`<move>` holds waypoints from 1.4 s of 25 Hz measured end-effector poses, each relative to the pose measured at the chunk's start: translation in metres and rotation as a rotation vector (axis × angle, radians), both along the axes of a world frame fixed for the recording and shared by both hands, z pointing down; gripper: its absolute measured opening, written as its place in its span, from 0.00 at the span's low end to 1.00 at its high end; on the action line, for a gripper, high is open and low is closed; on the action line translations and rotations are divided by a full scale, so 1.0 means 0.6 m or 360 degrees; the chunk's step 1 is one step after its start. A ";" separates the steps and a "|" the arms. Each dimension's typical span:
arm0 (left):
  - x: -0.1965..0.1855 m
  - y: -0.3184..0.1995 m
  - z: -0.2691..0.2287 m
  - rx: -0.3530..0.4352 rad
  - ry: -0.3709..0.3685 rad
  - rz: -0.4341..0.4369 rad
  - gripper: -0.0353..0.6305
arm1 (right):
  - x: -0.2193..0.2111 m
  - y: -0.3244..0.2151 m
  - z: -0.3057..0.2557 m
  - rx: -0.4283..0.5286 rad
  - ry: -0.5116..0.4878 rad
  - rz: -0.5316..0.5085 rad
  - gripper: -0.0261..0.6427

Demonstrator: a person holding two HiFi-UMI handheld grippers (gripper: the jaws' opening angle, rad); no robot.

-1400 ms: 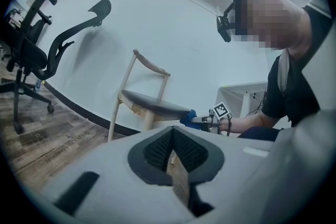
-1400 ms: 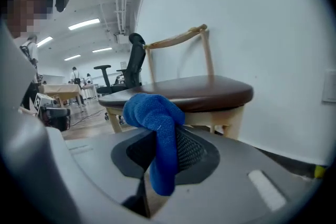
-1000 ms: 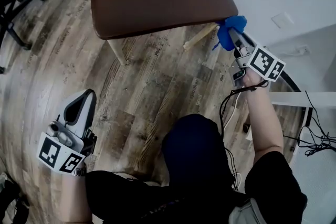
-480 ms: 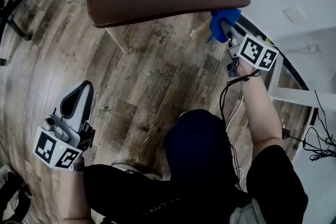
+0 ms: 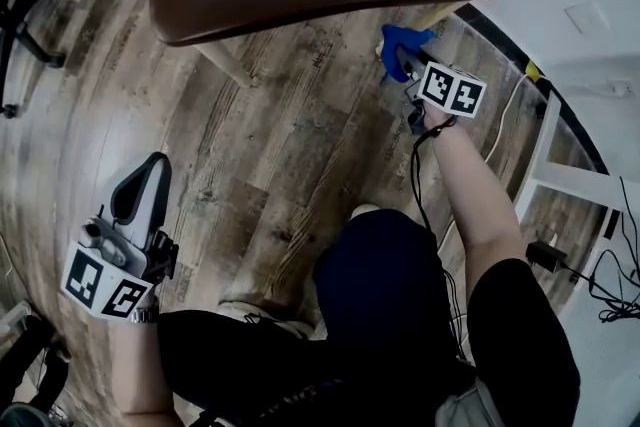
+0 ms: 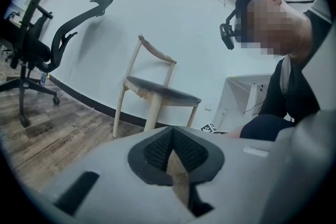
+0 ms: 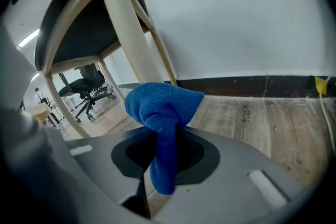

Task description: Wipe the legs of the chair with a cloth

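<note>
Cloth (image 7: 164,105) in R gripper (image 7: 165,153), near chair leg (image 7: 127,34)

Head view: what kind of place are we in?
Most likely an office or lab room: a black swivel office chair stands on wood-look plank flooring, a white desk frame has cables trailing beside it, and the plain white walls have a dark baseboard.

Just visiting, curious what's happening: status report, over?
Right claw shut on blue cloth, at the chair leg. Left claw shut, empty, held aside. Nothing blocking the leg.
</note>
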State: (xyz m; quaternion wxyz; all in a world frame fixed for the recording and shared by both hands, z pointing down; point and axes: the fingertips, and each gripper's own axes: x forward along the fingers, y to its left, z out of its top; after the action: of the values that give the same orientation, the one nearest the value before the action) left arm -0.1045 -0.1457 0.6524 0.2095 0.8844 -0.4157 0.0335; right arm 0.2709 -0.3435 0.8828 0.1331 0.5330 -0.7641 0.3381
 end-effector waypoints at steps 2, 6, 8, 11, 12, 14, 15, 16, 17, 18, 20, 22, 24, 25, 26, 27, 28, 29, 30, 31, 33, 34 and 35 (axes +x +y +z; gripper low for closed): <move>0.000 -0.001 0.006 -0.0009 -0.0013 -0.0005 0.06 | 0.000 -0.002 0.052 -0.0056 0.0031 0.0008 0.17; 0.002 -0.002 0.016 -0.0030 -0.0044 -0.0012 0.06 | 0.004 -0.001 0.140 -0.0214 0.0091 0.0053 0.17; 0.001 -0.001 0.019 -0.0042 -0.0065 -0.0015 0.06 | 0.005 0.000 0.174 -0.0301 0.0144 0.0057 0.17; -0.006 -0.001 0.024 -0.0058 -0.0086 -0.0034 0.06 | 0.005 -0.002 0.201 -0.0355 0.0192 0.0033 0.17; -0.008 -0.001 0.025 -0.0062 -0.0090 -0.0040 0.06 | 0.005 -0.004 0.203 -0.0353 0.0198 0.0024 0.18; -0.012 0.000 0.028 -0.0068 -0.0097 -0.0048 0.06 | 0.003 -0.004 0.204 -0.0339 0.0199 0.0006 0.18; -0.013 -0.001 0.029 -0.0070 -0.0097 -0.0050 0.06 | 0.002 -0.004 0.204 -0.0336 0.0193 -0.0001 0.18; -0.012 -0.002 0.030 -0.0070 -0.0096 -0.0049 0.06 | 0.002 -0.004 0.203 -0.0338 0.0188 -0.0005 0.18; -0.011 -0.003 0.031 -0.0068 -0.0092 -0.0047 0.06 | 0.002 -0.003 0.203 -0.0342 0.0187 -0.0007 0.18; -0.009 -0.004 0.032 -0.0065 -0.0088 -0.0043 0.06 | 0.002 -0.003 0.202 -0.0346 0.0192 -0.0009 0.18; -0.006 -0.006 0.031 -0.0057 -0.0082 -0.0031 0.06 | 0.003 0.000 0.198 -0.0347 0.0208 -0.0010 0.18; -0.003 -0.006 0.029 -0.0048 -0.0074 -0.0020 0.06 | 0.004 0.004 0.190 -0.0333 0.0214 -0.0004 0.17; -0.001 -0.005 0.027 -0.0041 -0.0069 -0.0008 0.06 | 0.004 0.005 0.173 -0.0294 0.0202 0.0008 0.17; -0.001 -0.004 0.026 -0.0039 -0.0069 -0.0002 0.06 | 0.003 0.005 0.161 -0.0267 0.0190 0.0011 0.17; -0.001 -0.002 0.025 -0.0035 -0.0067 0.0003 0.06 | 0.001 0.005 0.147 -0.0238 0.0180 0.0009 0.17; -0.002 -0.001 0.022 -0.0029 -0.0063 0.0005 0.06 | 0.000 0.005 0.133 -0.0207 0.0174 0.0004 0.17; -0.003 -0.001 0.018 -0.0020 -0.0056 0.0005 0.06 | -0.001 0.005 0.117 -0.0175 0.0172 -0.0001 0.17; -0.005 -0.001 0.015 -0.0009 -0.0047 0.0004 0.06 | 0.000 0.006 0.102 -0.0143 0.0174 -0.0005 0.17; -0.006 -0.002 0.010 0.0004 -0.0035 0.0002 0.06 | 0.001 0.008 0.087 -0.0113 0.0177 -0.0007 0.17; -0.006 -0.002 0.007 0.0017 -0.0023 0.0000 0.06 | 0.003 0.010 0.072 -0.0083 0.0181 -0.0009 0.17; -0.007 -0.003 -0.001 0.0040 0.0000 0.0002 0.06 | 0.007 0.012 0.036 -0.0016 0.0191 -0.0015 0.17; -0.007 -0.002 -0.004 0.0050 0.0009 0.0006 0.06 | 0.009 0.012 0.014 0.0025 0.0197 -0.0018 0.17; -0.007 -0.002 -0.007 0.0058 0.0016 0.0011 0.06 | 0.011 0.012 -0.012 0.0071 0.0206 -0.0024 0.17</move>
State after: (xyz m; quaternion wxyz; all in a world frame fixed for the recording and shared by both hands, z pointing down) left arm -0.1087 -0.1468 0.6482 0.1952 0.8897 -0.4122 0.0221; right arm 0.2774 -0.3365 0.8757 0.1728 0.5509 -0.7652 0.2847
